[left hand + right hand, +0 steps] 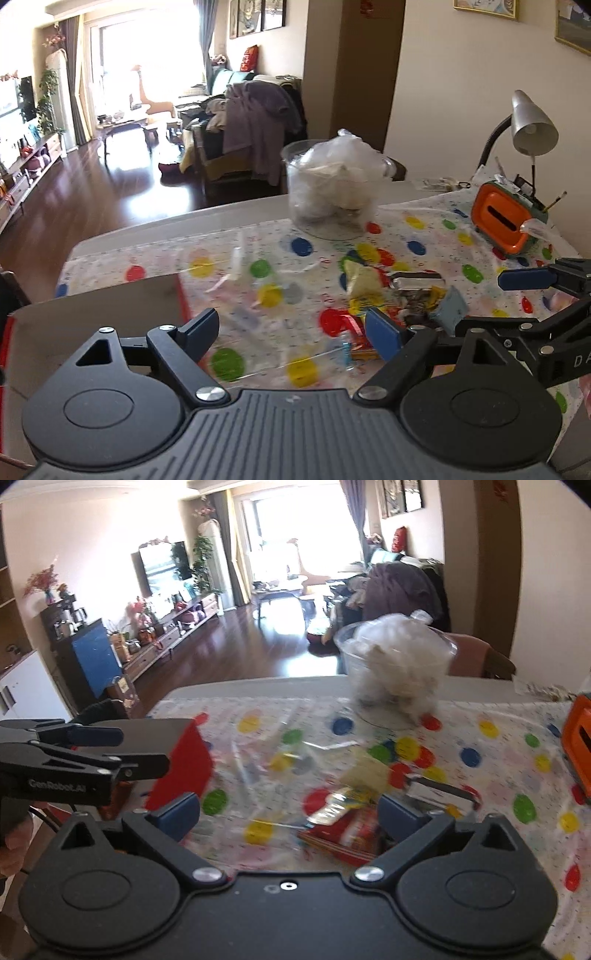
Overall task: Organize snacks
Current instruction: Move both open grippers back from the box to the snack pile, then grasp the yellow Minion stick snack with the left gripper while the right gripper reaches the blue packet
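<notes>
- Sunlit living room lies behind one table point(155, 225) spread with one polka-dot cloth point(413, 221).
- One cardboard box point(110, 306) with a red outer side sits at the left end of the cloth.
- The left gripper point(295, 328) hangs released above the cloth just right of the box, nothing between its jaws.
- A heap of snack packets point(391, 299) lies mid-cloth, right of the box; blur hides the exact count, though one pale yellow packet point(364, 771), one red packet point(347, 834) and one silver packet point(439, 794) stand out.
- The right gripper point(291, 816) hovers released over that heap, grasping nothing.
- One clear tub point(332, 188) of white bags stands at the far edge.
- One orange holder point(506, 221) and one grey lamp point(532, 125) occupy the right end.
</notes>
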